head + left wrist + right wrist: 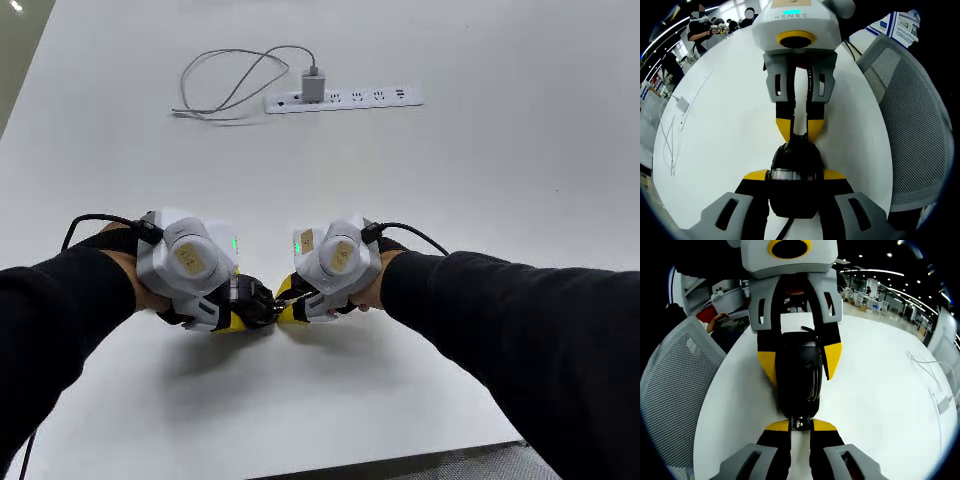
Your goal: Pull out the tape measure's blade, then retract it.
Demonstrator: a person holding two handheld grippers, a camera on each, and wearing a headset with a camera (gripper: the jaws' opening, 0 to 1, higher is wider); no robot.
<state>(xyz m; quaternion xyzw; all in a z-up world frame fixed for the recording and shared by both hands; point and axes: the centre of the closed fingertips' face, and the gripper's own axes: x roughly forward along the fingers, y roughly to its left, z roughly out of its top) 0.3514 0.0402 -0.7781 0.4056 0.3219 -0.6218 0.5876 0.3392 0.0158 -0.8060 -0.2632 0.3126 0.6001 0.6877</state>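
Lower centre of the head view: the left gripper (238, 316) and right gripper (292, 308) meet tip to tip over the white table (450, 180). The left jaws clamp the black tape measure (799, 375) by its sides. The right jaws are almost closed, pinching the blade's end tab at the case mouth. Upper frame: power strip (345, 98), charger (313, 85) and cable (230, 85).

Open-plan office, long white worktable (480, 150), mesh chair (910, 125), ceiling strip lights (875, 272)
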